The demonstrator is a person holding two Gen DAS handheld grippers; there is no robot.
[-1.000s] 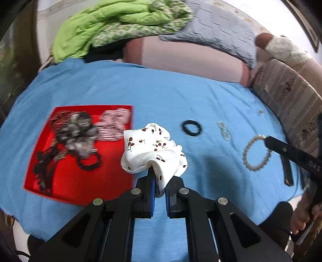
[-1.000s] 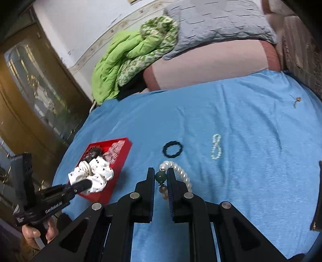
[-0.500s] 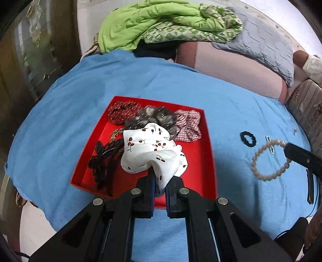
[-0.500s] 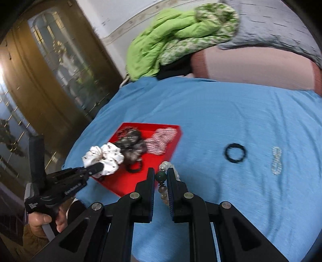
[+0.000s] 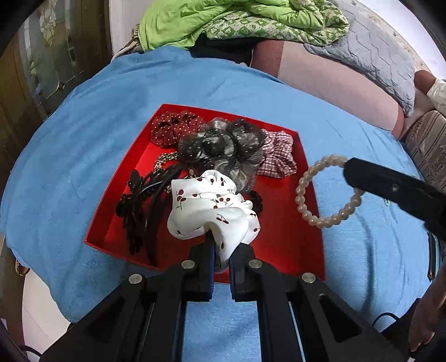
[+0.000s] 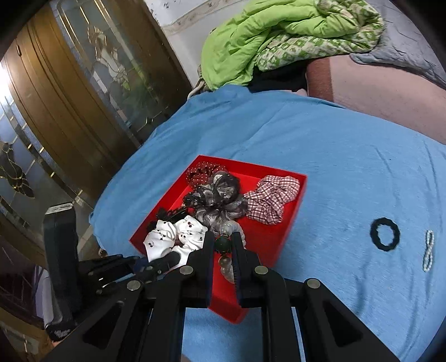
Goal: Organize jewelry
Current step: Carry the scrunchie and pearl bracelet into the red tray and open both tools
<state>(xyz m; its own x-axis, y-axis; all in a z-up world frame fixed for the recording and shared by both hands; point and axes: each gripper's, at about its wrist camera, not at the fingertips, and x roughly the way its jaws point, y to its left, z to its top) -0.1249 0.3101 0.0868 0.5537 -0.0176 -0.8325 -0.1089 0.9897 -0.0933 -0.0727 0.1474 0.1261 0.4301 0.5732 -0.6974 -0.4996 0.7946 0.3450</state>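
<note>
My left gripper (image 5: pixel 221 247) is shut on a white cherry-print scrunchie (image 5: pixel 206 206) and holds it over the near part of a red tray (image 5: pixel 281 245). The tray holds a dotted red scrunchie (image 5: pixel 174 131), a grey-black one (image 5: pixel 223 147), a checked one (image 5: pixel 276 158) and black hair clips (image 5: pixel 139 206). My right gripper (image 6: pixel 223 245) is shut on a pearl bead bracelet (image 5: pixel 315 220) with a dark green bead (image 6: pixel 223 242), hanging over the tray's right edge. The tray (image 6: pixel 267 242) and white scrunchie (image 6: pixel 172 236) also show in the right wrist view.
A black hair tie (image 6: pixel 384 232) and a small pearl loop (image 6: pixel 428 254) lie on the blue bedspread (image 6: pixel 334 156) right of the tray. Green quilt (image 5: pixel 237 19) and grey pillow (image 5: pixel 370 50) lie at the back. A wooden glass door (image 6: pixel 69 97) stands left.
Both grippers moved left and closer to the red tray. The white scrunchie now hangs over the tray's near part and the bracelet over its right edge.
</note>
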